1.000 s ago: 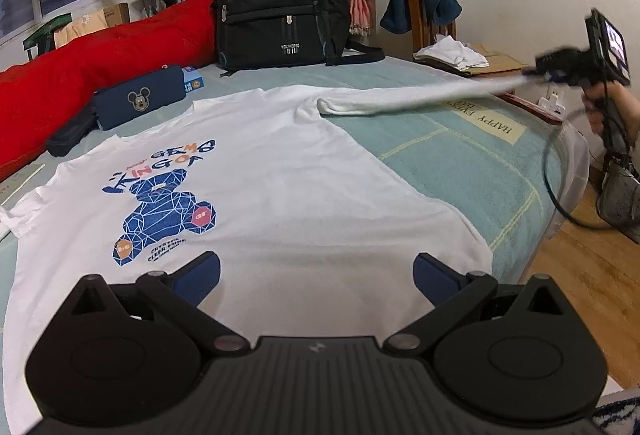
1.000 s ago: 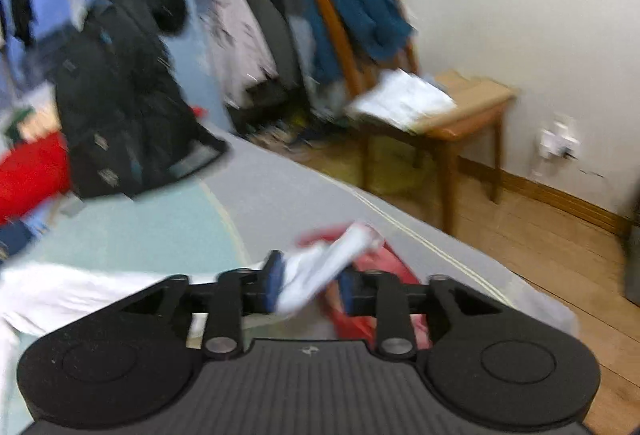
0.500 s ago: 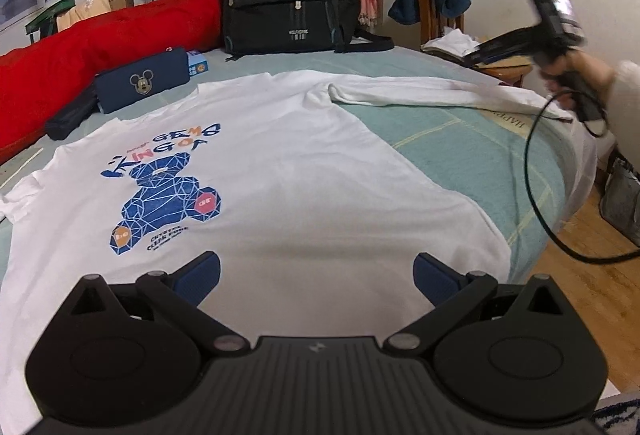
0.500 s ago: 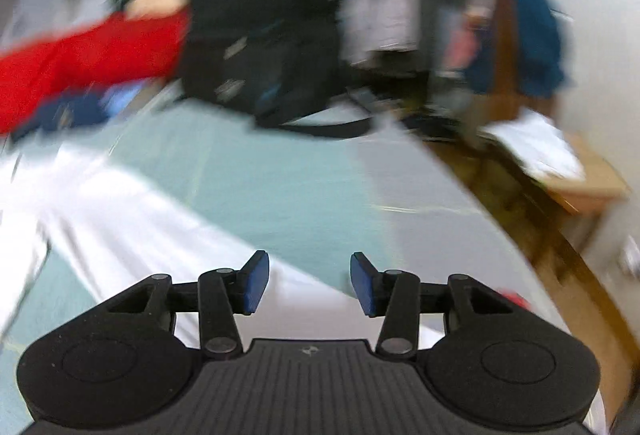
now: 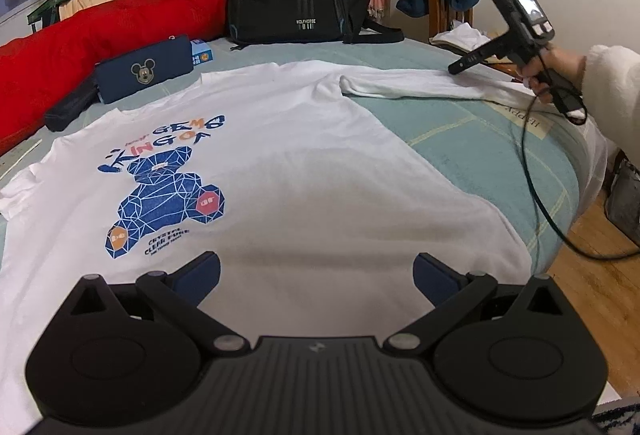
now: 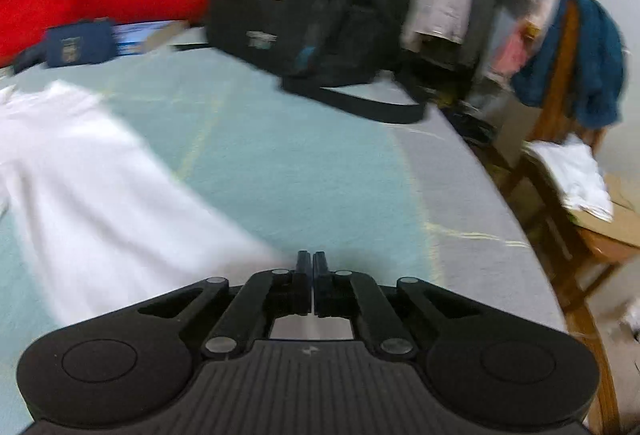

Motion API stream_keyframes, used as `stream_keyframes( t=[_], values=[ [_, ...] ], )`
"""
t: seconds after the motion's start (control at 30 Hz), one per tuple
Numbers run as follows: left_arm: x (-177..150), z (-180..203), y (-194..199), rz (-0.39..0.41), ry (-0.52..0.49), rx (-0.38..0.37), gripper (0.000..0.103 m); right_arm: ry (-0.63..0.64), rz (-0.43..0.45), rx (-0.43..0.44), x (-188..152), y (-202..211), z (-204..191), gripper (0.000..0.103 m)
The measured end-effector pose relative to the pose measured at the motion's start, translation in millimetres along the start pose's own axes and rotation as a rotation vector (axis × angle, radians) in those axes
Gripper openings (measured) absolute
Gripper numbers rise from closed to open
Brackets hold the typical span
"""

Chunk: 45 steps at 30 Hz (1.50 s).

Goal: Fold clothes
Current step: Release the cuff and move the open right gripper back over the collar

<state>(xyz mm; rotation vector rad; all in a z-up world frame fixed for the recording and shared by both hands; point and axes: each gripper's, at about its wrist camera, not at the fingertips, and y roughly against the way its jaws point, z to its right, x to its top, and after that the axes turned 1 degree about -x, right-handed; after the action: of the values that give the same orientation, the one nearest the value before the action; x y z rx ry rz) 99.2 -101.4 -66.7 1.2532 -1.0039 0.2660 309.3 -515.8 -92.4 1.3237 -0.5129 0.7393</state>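
- Two hand-held grippers over a bed [image 5: 480, 155].
- Left hand-held gripper [image 5: 316, 271] released; white T-shirt [image 5: 280, 175] flat beneath and ahead.
- Right hand-held gripper [image 6: 312, 263] clenched, empty; sleeve [image 6: 100, 187] left of it.

A sec ago the right claw [image 6: 312, 263] gripped the white shirt's [image 5: 280, 171] long sleeve [image 5: 408, 89] & held it stretched taut out past the bed [image 5: 480, 147] edge. Since then it let go, swung back in over the bed & rolled; jaws now closed together w/ nothing between them. Sleeve now lies slack on the bedsheet, its far end draped over the edge.
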Motion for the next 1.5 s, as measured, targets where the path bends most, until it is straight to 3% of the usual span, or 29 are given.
stream_keyframes(
  t=[0.1, 0.17, 0.2, 0.3, 0.37, 0.5, 0.7, 0.8, 0.87, 1.03, 1.17, 1.27, 1.37, 1.5],
  values=[
    [0.6, -4.2, 1.8, 0.007, 0.010, 0.008, 0.102, -0.040, -0.033, -0.036, 6.3, -2.1, 3.3, 0.010],
    [1.2, -7.0, 2.9, 0.012, 0.016, 0.012, 0.102, -0.078, 0.020, -0.012, 10.8, 12.8, -1.6, 0.018],
    [1.9, -7.9, 3.1, 0.013, 0.018, 0.014, 0.102, -0.107, 0.042, 0.036, 13.6, 22.5, -6.7, 0.029],
    [2.4, -7.1, 3.8, 0.018, 0.013, 0.016, 0.102, -0.151, 0.051, 0.202, 15.1, 37.3, -30.4, 0.039],
    [1.9, -6.3, 4.2, 0.020, 0.010, 0.012, 0.102, -0.135, 0.029, 0.260, 10.5, 38.2, -50.3, 0.045],
    [-1.9, -7.7, 8.5, 0.026, 0.001, 0.023, 0.102, -0.112, -0.034, 0.195, -17.2, 27.0, -66.8, 0.051],
    [-2.9, -16.2, 10.4, 0.039, 0.027, 0.018, 0.102, -0.196, -0.025, 0.049, -48.3, 70.4, -29.8, 0.060],
    [-3.2, -15.6, 11.4, 0.048, 0.028, 0.004, 0.102, -0.328, -0.014, 0.015, -61.0, 77.0, 1.1, 0.069],
    [-5.1, -14.8, 14.2, 0.054, 0.017, 0.010, 0.102, -0.371, -0.100, -0.046, -74.9, 66.5, 12.6, 0.069],
    [-7.6, -22.4, 22.0, 0.062, 0.032, 0.050, 0.102, -0.379, -0.091, -0.130, -72.9, 91.4, -0.7, 0.070],
    [-10.2, -35.5, 24.1, 0.053, 0.065, 0.098, 0.102, -0.308, 0.011, 0.055, -44.0, 115.7, -50.9, 0.086],
    [-15.7, -48.6, 22.1, 0.026, 0.105, 0.119, 0.102, -0.200, 0.082, 0.188, -14.7, 124.0, -98.0, 0.093],
    [-24.3, -64.1, 21.1, -0.007, 0.158, 0.167, 0.102, -0.152, 0.091, 0.350, 15.7, 119.9, -140.2, 0.096],
    [-30.1, -82.8, 34.7, 0.030, 0.156, 0.261, 0.102, -0.102, 0.045, 0.362, 58.5, 95.7, -201.3, 0.100]
  ],
)
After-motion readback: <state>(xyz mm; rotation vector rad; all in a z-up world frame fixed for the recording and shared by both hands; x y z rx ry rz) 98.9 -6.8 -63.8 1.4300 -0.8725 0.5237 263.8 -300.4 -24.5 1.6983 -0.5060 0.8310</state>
